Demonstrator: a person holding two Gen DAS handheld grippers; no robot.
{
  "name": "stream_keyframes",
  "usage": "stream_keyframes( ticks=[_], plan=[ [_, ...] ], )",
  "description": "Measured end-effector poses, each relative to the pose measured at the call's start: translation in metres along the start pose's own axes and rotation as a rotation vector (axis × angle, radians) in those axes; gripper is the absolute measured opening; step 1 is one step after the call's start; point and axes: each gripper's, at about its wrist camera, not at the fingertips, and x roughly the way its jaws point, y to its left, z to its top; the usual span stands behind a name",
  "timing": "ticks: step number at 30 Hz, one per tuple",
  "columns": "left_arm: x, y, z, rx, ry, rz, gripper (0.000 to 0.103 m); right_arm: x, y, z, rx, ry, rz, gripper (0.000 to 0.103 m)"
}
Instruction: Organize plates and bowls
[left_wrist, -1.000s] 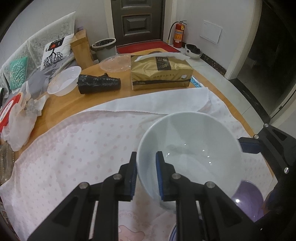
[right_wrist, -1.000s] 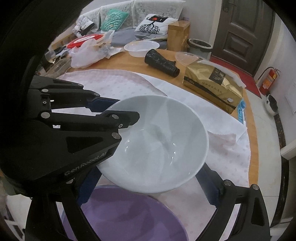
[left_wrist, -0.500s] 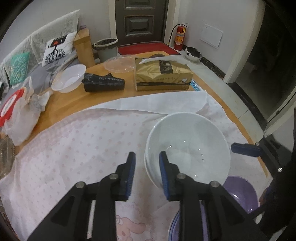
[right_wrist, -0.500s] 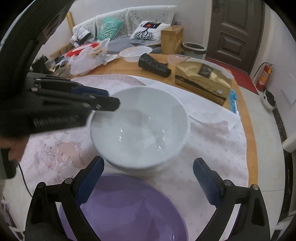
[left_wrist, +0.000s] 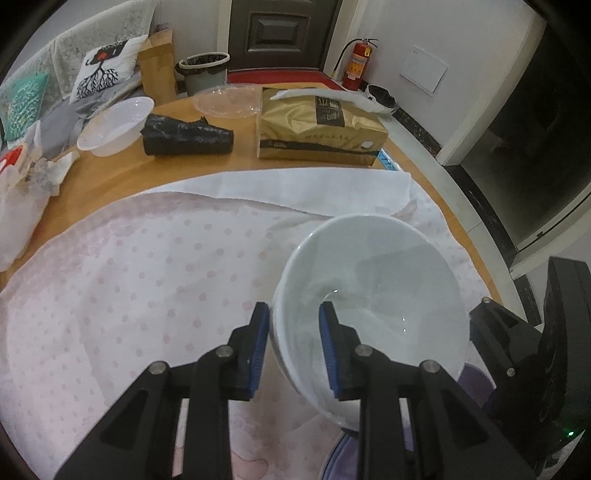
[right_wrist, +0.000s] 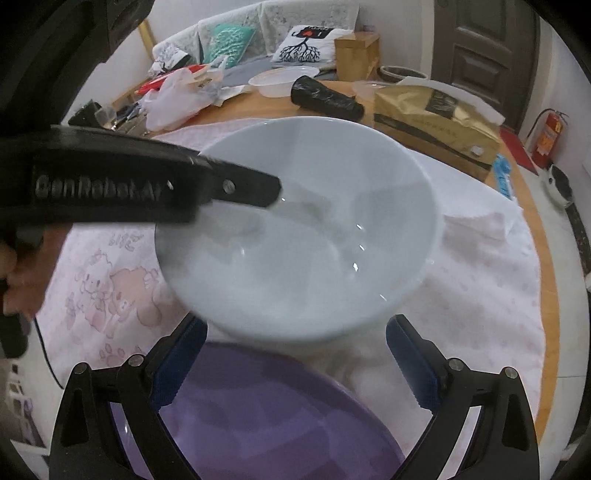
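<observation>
A white ceramic bowl sits low over the pink dotted cloth, just beyond a purple dish. My left gripper straddles the bowl's near rim, one pad outside and one inside. The gap is wider than the rim, so the pads are not pinching it. In the right wrist view that left finger reaches over the rim, held by a hand. My right gripper stands wide open above the purple dish, just short of the white bowl, with nothing between its pads.
On the bare wood behind the cloth are a gold tissue pack, a black roll, a clear plastic bowl and a clear lid. Plastic bags crowd the left edge. The table's rim curves close on the right.
The left jaws were pinched on the bowl's rim and have since widened. The bowl has come down toward the cloth beyond the purple dish, and both grippers have sunk with it.
</observation>
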Motion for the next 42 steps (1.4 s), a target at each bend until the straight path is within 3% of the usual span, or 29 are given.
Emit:
stream_keyframes(
  ticks=[9,12,17,35,42],
  plan=[
    [0.009,0.007,0.002,-0.017,0.002,-0.038,0.024,0.025,-0.005,0.014,0.052,0.027,0.010,0.102],
    [0.010,0.009,0.002,-0.025,0.005,-0.049,0.024,0.041,-0.008,0.016,0.074,0.090,-0.010,0.102],
    [0.012,0.010,0.002,-0.020,0.008,-0.053,0.023,0.048,-0.002,0.018,0.052,0.066,-0.051,0.102],
    [0.024,0.016,0.004,-0.027,0.034,-0.106,0.023,0.047,0.004,0.022,0.082,-0.016,-0.055,0.101],
    [0.021,0.009,0.001,-0.008,0.031,-0.072,0.025,0.039,0.004,0.014,0.062,-0.049,-0.074,0.101]
  ],
)
